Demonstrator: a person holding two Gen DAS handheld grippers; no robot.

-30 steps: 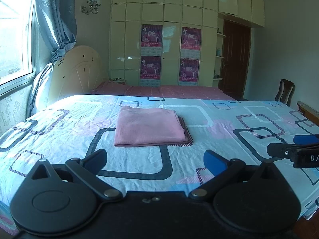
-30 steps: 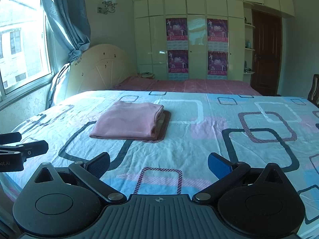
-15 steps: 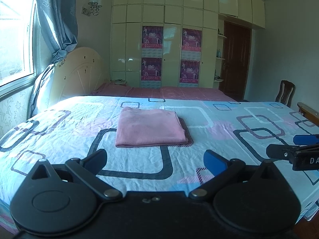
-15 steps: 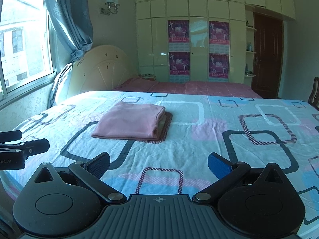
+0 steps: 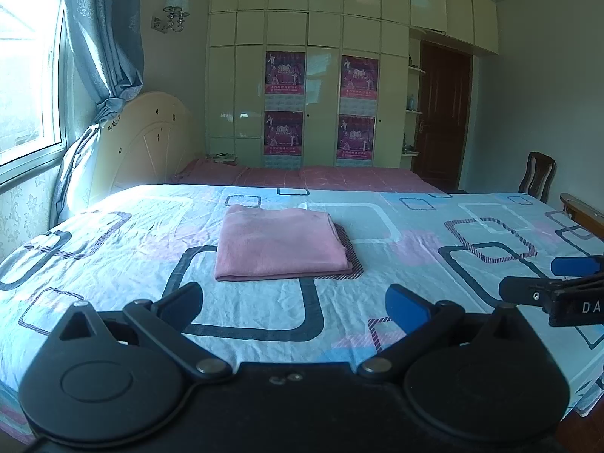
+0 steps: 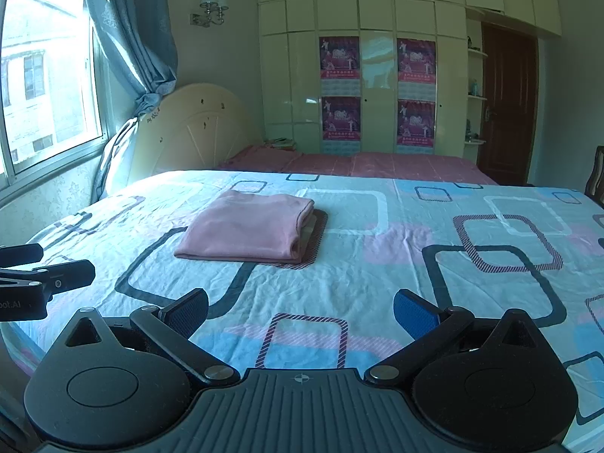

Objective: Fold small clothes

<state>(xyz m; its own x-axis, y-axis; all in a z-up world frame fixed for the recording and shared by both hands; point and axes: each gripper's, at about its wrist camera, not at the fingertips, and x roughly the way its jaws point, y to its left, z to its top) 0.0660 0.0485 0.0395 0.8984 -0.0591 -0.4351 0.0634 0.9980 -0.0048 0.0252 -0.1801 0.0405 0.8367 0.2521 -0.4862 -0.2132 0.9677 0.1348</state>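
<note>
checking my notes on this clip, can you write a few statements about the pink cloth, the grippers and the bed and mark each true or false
1. The pink cloth lies folded on the bed. True.
2. The left gripper grips the cloth. False: it is open, short of the cloth.
3. The right gripper is open and holds nothing. True.
4. The cloth hangs over the bed's edge. False: it lies well inside, on the patterned sheet.
5. A wooden chair stands beyond the bed. True.

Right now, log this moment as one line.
pink garment: folded, on bed | left tongs: open, empty | right tongs: open, empty | contact: none
</note>
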